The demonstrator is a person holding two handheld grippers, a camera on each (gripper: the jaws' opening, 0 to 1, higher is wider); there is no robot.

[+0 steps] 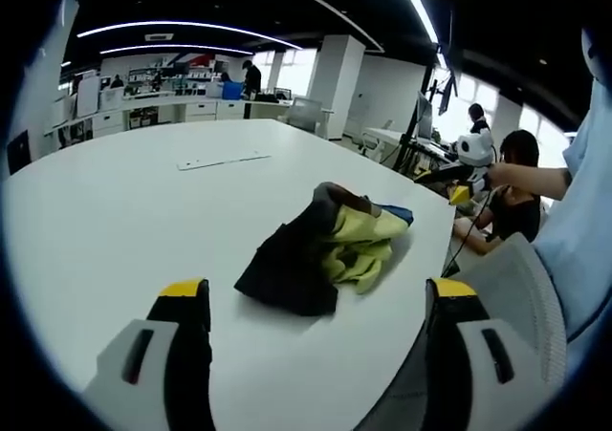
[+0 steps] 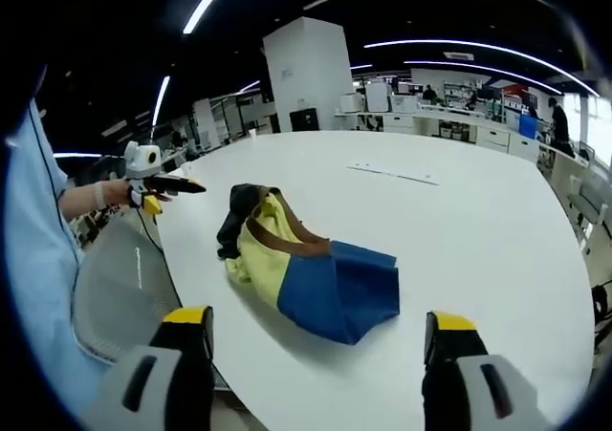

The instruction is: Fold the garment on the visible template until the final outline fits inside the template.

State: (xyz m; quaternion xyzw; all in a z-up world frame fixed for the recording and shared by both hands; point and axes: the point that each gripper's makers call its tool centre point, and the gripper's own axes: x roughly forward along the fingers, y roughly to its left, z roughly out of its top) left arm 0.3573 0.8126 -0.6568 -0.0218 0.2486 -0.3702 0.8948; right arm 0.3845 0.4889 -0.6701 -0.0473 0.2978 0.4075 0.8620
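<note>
Garment crumpled mid-table, untouched. Left gripper and right gripper hovering near, jaws spread, empty. Risk: grabbing a bunched layer, dragging the heap toward the near edge.

Garment bunched on the worktop near its edge, flat strip lying on the worktop well beyond the garment, chair just off the worktop edge beside the garment
</note>
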